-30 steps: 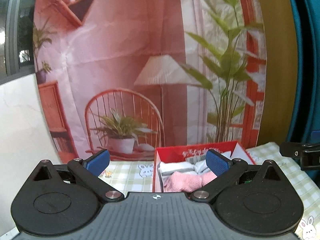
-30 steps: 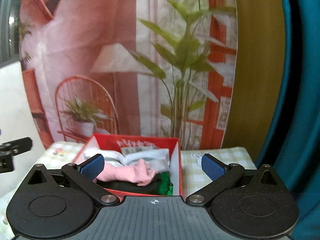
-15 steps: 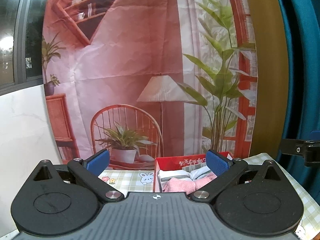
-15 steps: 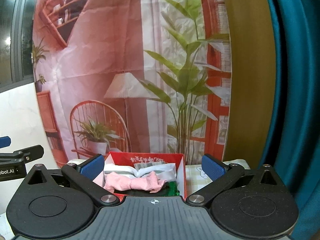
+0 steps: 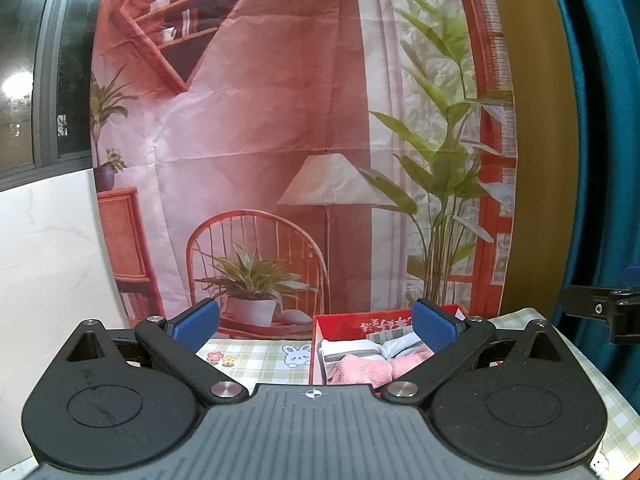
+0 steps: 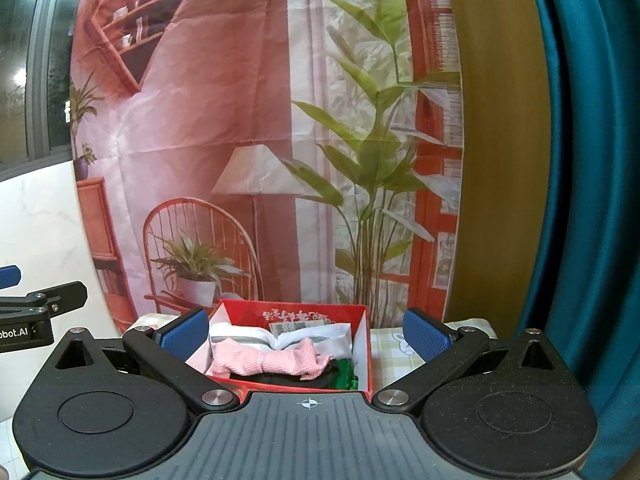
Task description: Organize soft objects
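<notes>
A red box [image 6: 362,344] stands on a checked tablecloth [image 6: 394,356] ahead of me. It holds a pink cloth [image 6: 266,362] on top, white-grey folded cloth [image 6: 244,332] behind it, and dark and green fabric [image 6: 344,372] at its right. In the left wrist view the red box [image 5: 340,326] and pink cloth [image 5: 360,370] sit low and right of centre. My left gripper [image 5: 316,322] is open and empty, held back from the box. My right gripper [image 6: 306,334] is open and empty, with the box seen between its fingers.
A printed backdrop [image 6: 248,120] of a chair, lamp and plants hangs right behind the box. A teal curtain [image 6: 592,200] is at the right, a white wall [image 5: 44,260] at the left. The tablecloth [image 5: 256,354] runs left of the box.
Both grippers have pulled back and tilted up, so the box sits lower and smaller in both views. Both stay open and empty.
</notes>
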The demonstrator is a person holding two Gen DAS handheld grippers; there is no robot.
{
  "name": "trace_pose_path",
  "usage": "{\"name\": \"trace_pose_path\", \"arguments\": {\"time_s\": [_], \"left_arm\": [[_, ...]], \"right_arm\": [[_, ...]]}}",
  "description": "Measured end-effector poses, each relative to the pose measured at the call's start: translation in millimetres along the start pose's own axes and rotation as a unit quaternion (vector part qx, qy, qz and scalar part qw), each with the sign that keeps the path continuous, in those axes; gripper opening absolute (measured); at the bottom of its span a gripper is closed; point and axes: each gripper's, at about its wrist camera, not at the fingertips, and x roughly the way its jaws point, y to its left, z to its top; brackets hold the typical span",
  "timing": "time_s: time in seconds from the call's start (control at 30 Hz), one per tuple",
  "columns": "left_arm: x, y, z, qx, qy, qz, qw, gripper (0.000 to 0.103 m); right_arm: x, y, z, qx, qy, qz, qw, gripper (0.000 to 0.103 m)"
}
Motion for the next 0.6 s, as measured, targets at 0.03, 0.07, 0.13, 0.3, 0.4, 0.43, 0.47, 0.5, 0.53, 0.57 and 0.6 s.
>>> {"name": "trace_pose_path", "arguments": {"time_s": [0.03,0.07,0.13,0.3,0.4,0.43,0.47,0.5,0.53,0.57,0.6], "left_arm": [[-0.5,0.5,-0.1,0.000,0.000,0.001,1.0000,0.103],[-1.0,0.5,-0.3,-0.001,-0.001,0.002,1.0000,0.103],[-0.7,1.3,0.5,-0.001,0.000,0.002,1.0000,0.103],[0.7,1.3,1.7,-0.001,0.002,0.003,1.0000,0.103],[0.9,1.6,1.7,-0.001,0.002,0.003,1.0000,0.103],[0.8,1.6,1.7,-0.001,0.002,0.003,1.0000,0.103],[0.6,1.7,1.7,-0.002,0.002,0.002,1.0000,0.103],[0.4,1.7,1.4,-0.003,0.002,0.002,1.0000,0.103],[0.2,1.7,1.3,-0.003,0.002,0.001,1.0000,0.103],[0.1,1.8,1.1,-0.004,0.002,0.000,1.0000,0.103],[0.2,2.6,1.2,-0.005,0.003,-0.001,1.0000,0.103]], "right_arm": [[0.1,-0.1,0.1,0.000,0.000,0.000,1.000,0.103],[-0.4,0.2,-0.2,-0.001,0.000,0.000,1.000,0.103],[-1.0,0.2,-0.2,0.000,0.000,0.000,1.000,0.103],[-0.6,0.5,-1.3,0.001,0.000,0.000,1.000,0.103],[-0.9,0.2,-1.7,0.001,0.002,0.001,1.000,0.103],[-1.1,-0.2,-2.7,0.001,0.002,0.002,1.000,0.103],[-0.9,0.1,-3.2,0.001,0.003,0.002,1.000,0.103],[-1.6,0.3,-3.7,0.001,0.003,0.002,1.000,0.103],[-1.7,0.3,-3.6,0.001,0.003,0.002,1.000,0.103],[-0.8,0.3,-2.8,0.001,0.003,0.001,1.000,0.103],[-0.8,0.3,-2.6,0.001,0.002,0.001,1.000,0.103]]}}
